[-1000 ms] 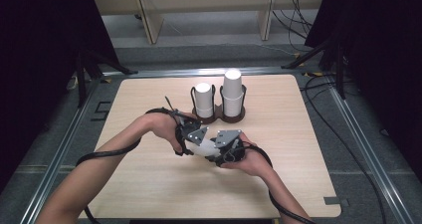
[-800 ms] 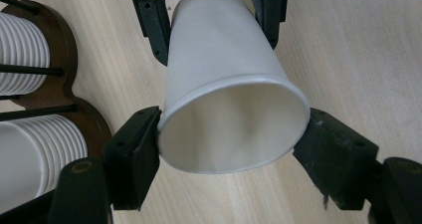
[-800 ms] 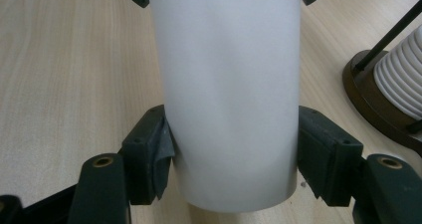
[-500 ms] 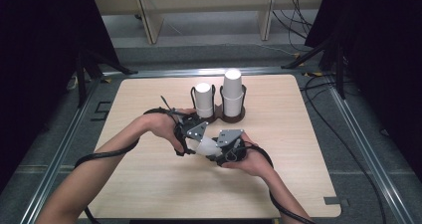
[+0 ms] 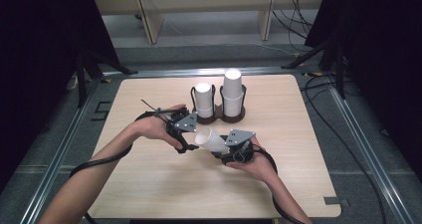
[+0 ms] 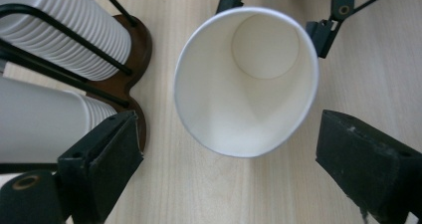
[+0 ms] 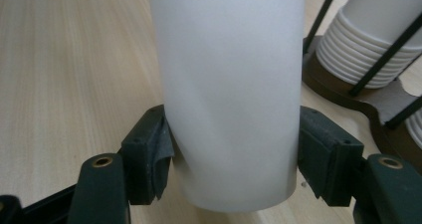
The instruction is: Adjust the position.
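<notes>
Paper cup (image 5: 211,140), right gripper (image 5: 226,147) jaws clamping it, left gripper (image 5: 185,143) jaws just opened.

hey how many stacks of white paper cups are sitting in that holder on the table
2: a shorter stack of white paper cups in the dark wire holder's left ring, a taller stack in its right ring.

Bare forearms, black hand-held gripper (image 5: 188,140) jaws, grey three-cornered plates, brass screws, black trailing cables
</notes>
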`<action>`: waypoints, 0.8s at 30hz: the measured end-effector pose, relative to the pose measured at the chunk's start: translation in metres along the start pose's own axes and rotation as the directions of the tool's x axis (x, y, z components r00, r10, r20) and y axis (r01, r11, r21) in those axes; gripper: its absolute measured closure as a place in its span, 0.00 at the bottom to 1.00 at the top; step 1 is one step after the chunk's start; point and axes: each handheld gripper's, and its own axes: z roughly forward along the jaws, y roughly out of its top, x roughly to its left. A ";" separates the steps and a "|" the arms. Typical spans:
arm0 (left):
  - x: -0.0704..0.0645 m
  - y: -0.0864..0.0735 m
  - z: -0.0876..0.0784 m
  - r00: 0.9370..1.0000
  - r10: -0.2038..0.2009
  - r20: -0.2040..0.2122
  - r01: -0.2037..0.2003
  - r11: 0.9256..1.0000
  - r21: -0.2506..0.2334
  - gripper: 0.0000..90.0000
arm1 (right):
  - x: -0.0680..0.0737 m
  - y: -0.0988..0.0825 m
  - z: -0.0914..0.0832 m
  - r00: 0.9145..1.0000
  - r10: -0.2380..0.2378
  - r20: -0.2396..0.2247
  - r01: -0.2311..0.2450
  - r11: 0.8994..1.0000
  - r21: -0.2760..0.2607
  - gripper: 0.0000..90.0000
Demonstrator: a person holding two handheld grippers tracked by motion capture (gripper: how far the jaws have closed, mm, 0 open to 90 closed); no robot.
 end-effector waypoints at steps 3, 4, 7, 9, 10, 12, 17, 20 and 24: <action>-0.003 -0.008 0.000 0.997 -0.071 -0.036 0.069 0.996 -0.061 0.10 | 0.002 -0.003 -0.002 0.999 0.028 0.038 -0.027 0.999 -0.029 0.39; -0.004 -0.011 0.001 0.993 -0.110 -0.043 0.106 0.990 -0.094 0.10 | 0.001 -0.003 -0.003 0.998 0.014 0.054 -0.012 0.999 -0.034 0.39; -0.008 -0.018 0.002 0.978 -0.198 -0.062 0.185 0.968 -0.169 0.10 | 0.004 -0.005 -0.005 0.994 0.067 0.090 -0.061 0.996 -0.065 0.39; -0.010 -0.021 0.002 0.968 -0.245 -0.062 0.227 0.951 -0.208 0.10 | 0.006 -0.007 -0.005 0.989 0.094 0.118 -0.083 0.992 -0.091 0.39; -0.012 -0.023 0.002 0.959 -0.276 -0.063 0.254 0.938 -0.235 0.10 | 0.006 -0.008 -0.006 0.987 0.098 0.126 -0.086 0.991 -0.100 0.39; -0.016 -0.026 0.002 0.942 -0.331 -0.055 0.303 0.910 -0.284 0.10 | 0.007 -0.010 -0.005 0.981 0.112 0.159 -0.093 0.988 -0.126 0.39; -0.023 -0.032 0.004 0.913 -0.406 -0.038 0.364 0.854 -0.372 0.10 | 0.011 -0.013 -0.004 0.968 0.154 0.198 -0.124 0.980 -0.156 0.39; -0.026 -0.035 0.005 0.907 -0.418 -0.046 0.372 0.848 -0.377 0.10 | 0.011 -0.013 -0.003 0.964 0.180 0.197 -0.147 0.974 -0.170 0.39; -0.029 -0.038 0.007 0.881 -0.471 -0.042 0.415 0.813 -0.407 0.10 | 0.011 -0.013 -0.002 0.960 0.193 0.202 -0.157 0.971 -0.180 0.39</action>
